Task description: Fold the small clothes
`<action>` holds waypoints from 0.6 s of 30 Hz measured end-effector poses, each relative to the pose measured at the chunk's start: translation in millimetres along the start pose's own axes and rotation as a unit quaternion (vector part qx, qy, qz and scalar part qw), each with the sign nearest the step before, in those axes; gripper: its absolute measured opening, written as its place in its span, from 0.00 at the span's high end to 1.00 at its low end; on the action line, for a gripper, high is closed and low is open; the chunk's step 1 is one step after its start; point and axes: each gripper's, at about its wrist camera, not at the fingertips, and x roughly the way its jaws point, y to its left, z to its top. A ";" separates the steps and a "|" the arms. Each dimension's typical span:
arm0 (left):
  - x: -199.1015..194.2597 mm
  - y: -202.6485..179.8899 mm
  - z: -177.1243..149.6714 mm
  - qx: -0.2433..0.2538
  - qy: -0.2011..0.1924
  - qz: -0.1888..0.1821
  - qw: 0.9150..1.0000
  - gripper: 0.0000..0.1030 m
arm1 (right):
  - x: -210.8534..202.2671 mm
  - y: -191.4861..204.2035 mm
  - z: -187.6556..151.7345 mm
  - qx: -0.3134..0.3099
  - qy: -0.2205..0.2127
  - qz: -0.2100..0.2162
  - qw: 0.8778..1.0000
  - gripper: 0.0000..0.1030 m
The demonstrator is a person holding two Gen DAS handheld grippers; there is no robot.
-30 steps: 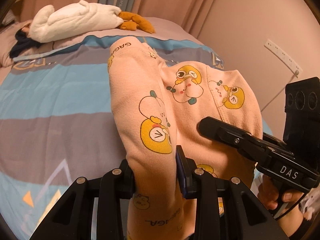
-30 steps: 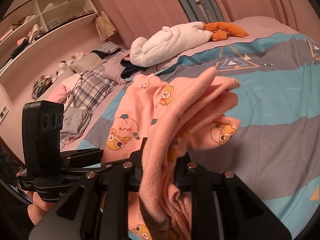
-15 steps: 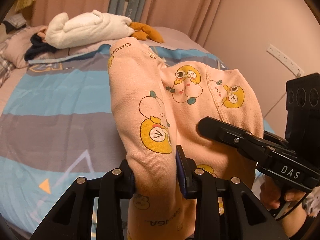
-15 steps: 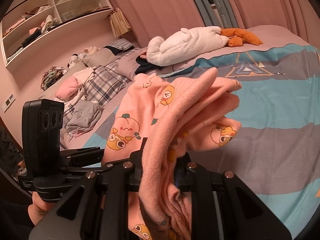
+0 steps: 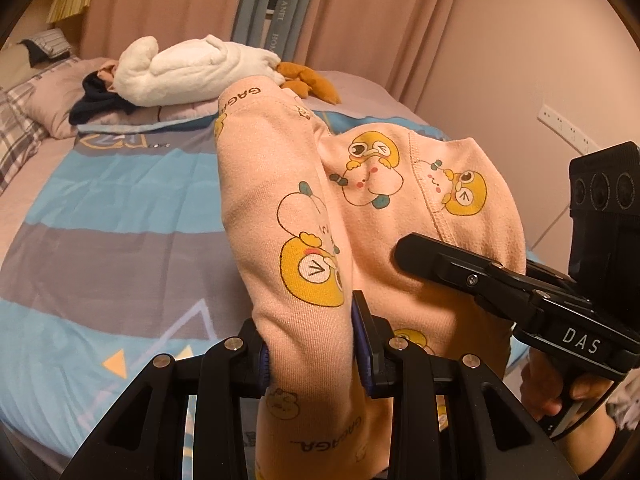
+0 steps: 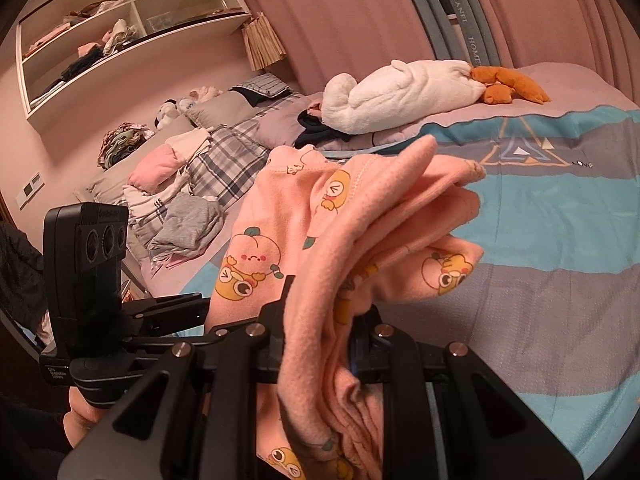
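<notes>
Two wrist cameras, both close over your bed

Your left view looks down its fingers across the striped duvet (image 5: 100,216) toward the curtains; your right view faces shelves and pillows. Both share the pink garment (image 5: 304,216), white plush (image 6: 404,92), and each other's gripper.

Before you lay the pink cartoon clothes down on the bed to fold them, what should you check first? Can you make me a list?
1. Left gripper fingers grip the pink garment: ok, cloth is pinched between them.
2. Right gripper fingers grip it too: ok, a bunched wad is clamped.
3. Garment spread flat between the two grippers: not ok, it hangs crumpled and doubled over.
4. Bare striped bedspread ahead to lay it on: ok.
5. White plush toy and grey clothes pile out of the way: ok, both lie off to the far side.
6. Which part of the garment each gripper holds: cannot tell.
</notes>
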 end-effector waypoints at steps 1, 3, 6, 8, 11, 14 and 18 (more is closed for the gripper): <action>-1.3 0.2 -0.5 0.000 -0.002 0.001 1.000 0.69 | 0.4 -0.1 0.7 -0.002 0.000 0.001 1.000 0.80; -2.3 2.5 -0.7 -0.001 -0.004 0.002 1.000 0.69 | 1.6 2.4 1.6 -0.006 0.001 0.002 1.000 0.80; -4.3 3.6 -3.2 -0.003 -0.008 0.004 1.000 0.69 | 4.7 5.3 3.1 -0.010 0.004 0.004 1.000 0.80; -5.9 5.0 -4.0 -0.002 -0.010 0.007 1.000 0.69 | 6.5 6.3 4.4 -0.013 0.006 0.005 1.000 0.80; -8.8 5.2 -5.3 -0.002 -0.015 0.009 1.000 0.69 | 8.6 9.2 6.6 -0.016 0.007 0.006 1.000 0.80; -10.3 6.8 -4.9 -0.004 -0.017 0.008 1.000 0.69 | 10.1 10.7 8.6 -0.019 0.008 0.006 1.000 0.80; -10.8 7.6 -5.1 -0.004 -0.019 0.008 1.000 0.69 | 11.6 12.8 9.8 -0.021 0.008 0.005 1.000 0.80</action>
